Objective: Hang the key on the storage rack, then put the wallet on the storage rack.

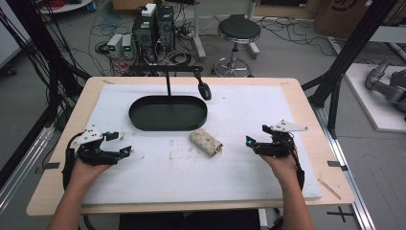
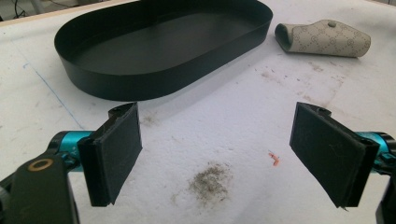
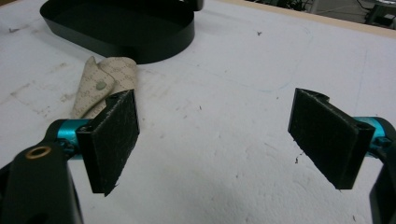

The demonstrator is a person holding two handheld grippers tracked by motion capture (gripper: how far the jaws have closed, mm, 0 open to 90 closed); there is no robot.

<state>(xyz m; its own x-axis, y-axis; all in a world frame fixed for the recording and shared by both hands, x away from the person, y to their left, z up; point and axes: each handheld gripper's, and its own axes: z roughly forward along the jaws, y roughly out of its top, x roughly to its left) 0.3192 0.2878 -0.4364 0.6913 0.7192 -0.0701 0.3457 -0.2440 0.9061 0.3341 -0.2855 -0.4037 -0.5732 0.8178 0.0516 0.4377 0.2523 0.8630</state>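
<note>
A small beige patterned pouch (image 1: 206,142) lies on the white mat near the middle, just in front of an empty black oval tray (image 1: 167,113). My left gripper (image 1: 120,143) rests at the mat's left side, open, with nothing between its jaws. In the left gripper view the tray (image 2: 140,84) lies ahead and the pouch (image 2: 324,38) sits at the upper right. My right gripper (image 1: 250,142) rests at the right, open and empty. In the right gripper view the pouch (image 3: 95,91) lies just beyond the left pad (image 3: 114,140), with the tray (image 3: 121,32) behind it.
A black stand with a hanging microphone-like head (image 1: 204,89) rises behind the tray. The white mat (image 1: 201,167) covers a wooden table (image 1: 57,187). Dirt smudges (image 2: 210,179) mark the mat. A stool (image 1: 238,31), cables and equipment stand on the floor beyond.
</note>
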